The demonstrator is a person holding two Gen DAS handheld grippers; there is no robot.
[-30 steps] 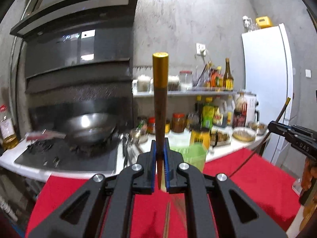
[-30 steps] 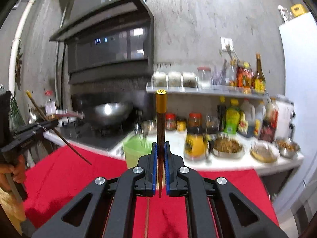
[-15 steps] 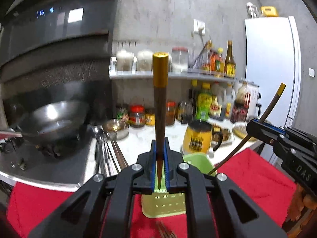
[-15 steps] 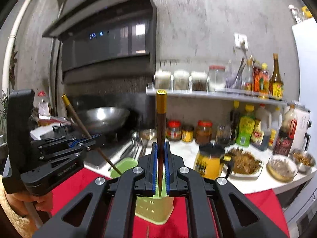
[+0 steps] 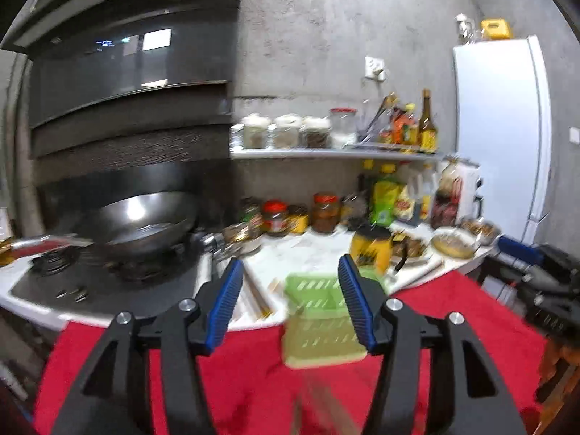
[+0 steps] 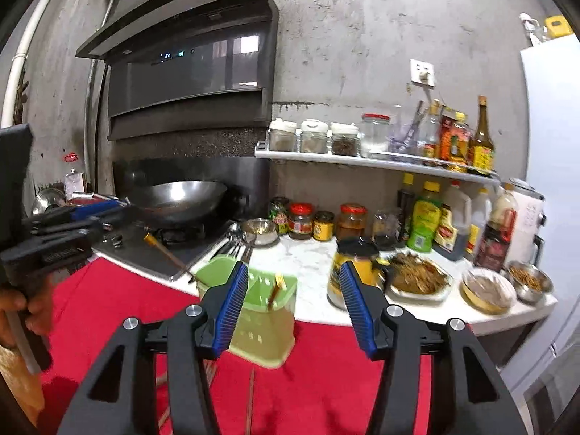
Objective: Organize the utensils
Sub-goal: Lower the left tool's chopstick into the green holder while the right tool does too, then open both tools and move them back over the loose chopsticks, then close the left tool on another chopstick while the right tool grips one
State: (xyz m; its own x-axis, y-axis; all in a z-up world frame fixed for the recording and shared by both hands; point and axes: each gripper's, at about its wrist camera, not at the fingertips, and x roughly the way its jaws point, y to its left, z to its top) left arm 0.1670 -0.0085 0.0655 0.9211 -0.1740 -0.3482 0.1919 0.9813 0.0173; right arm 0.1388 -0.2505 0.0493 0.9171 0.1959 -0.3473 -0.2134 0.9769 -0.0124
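Above green holder (image 6: 261,311), L gripper (image 5: 288,301) & R gripper (image 6: 295,301) both spread wide.

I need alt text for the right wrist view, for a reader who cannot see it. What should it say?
The open right gripper hovers over a green utensil holder on a red cloth; two gold-tipped chopsticks lean out of the holder. Behind is a counter with jars, bowls and a wok; the left gripper is at the left edge.
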